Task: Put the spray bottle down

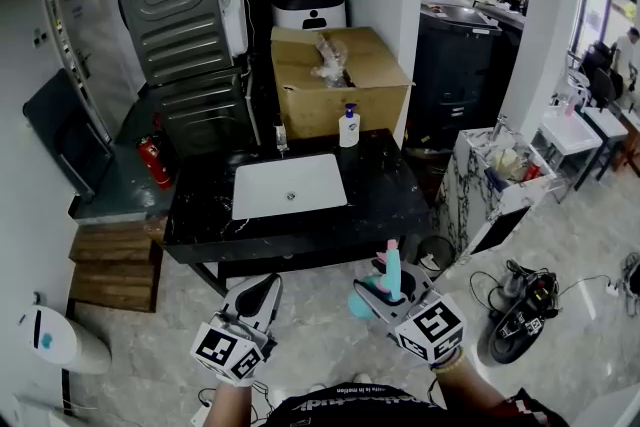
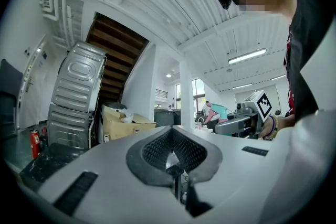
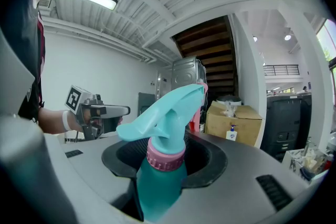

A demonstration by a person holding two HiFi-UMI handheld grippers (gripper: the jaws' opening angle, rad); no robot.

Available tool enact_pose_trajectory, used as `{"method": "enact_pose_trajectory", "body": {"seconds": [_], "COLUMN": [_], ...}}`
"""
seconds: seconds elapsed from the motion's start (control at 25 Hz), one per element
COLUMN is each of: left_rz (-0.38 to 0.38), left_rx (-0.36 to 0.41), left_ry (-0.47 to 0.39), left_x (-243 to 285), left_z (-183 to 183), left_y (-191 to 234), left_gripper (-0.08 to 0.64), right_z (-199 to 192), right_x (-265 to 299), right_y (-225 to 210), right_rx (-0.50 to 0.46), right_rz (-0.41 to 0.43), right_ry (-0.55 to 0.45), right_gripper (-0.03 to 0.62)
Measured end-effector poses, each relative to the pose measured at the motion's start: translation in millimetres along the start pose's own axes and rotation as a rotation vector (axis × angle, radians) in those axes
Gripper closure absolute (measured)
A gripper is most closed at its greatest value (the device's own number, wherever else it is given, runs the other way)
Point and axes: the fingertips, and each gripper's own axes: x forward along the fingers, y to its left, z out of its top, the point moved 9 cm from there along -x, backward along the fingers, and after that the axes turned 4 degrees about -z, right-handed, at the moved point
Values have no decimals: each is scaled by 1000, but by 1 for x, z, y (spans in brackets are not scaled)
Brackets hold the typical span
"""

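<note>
Spray bottle in hand, not yet put down.
The right gripper (image 1: 384, 293) is clamped on the body of the teal spray bottle (image 3: 160, 176), pink collar and trigger head up, held over the floor short of the black counter (image 1: 385, 200) (a likely landing spot, I'd judge). The left gripper (image 1: 262, 295) is closed and empty. The whole job remains: reach a surface, lower the bottle, let go.
</note>
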Motion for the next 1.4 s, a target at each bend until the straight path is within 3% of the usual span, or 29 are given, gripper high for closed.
{"method": "enact_pose_trajectory", "body": {"seconds": [0.68, 1.08, 1.4], "left_rz": [-1, 7, 20], "left_rx": [-12, 17, -2], "left_ry": [-10, 6, 48], "left_x": [34, 72, 97], "left_z": [-2, -10, -27], "left_y": [-12, -36, -12], "left_gripper": [545, 545, 545], "right_z": [-5, -31, -53], "right_x": [-11, -31, -1], "right_y": [-30, -72, -100], "right_rx": [-6, 18, 64], "right_rz": [4, 5, -2], "right_ry": [-7, -9, 22], "right_gripper": [376, 374, 374]}}
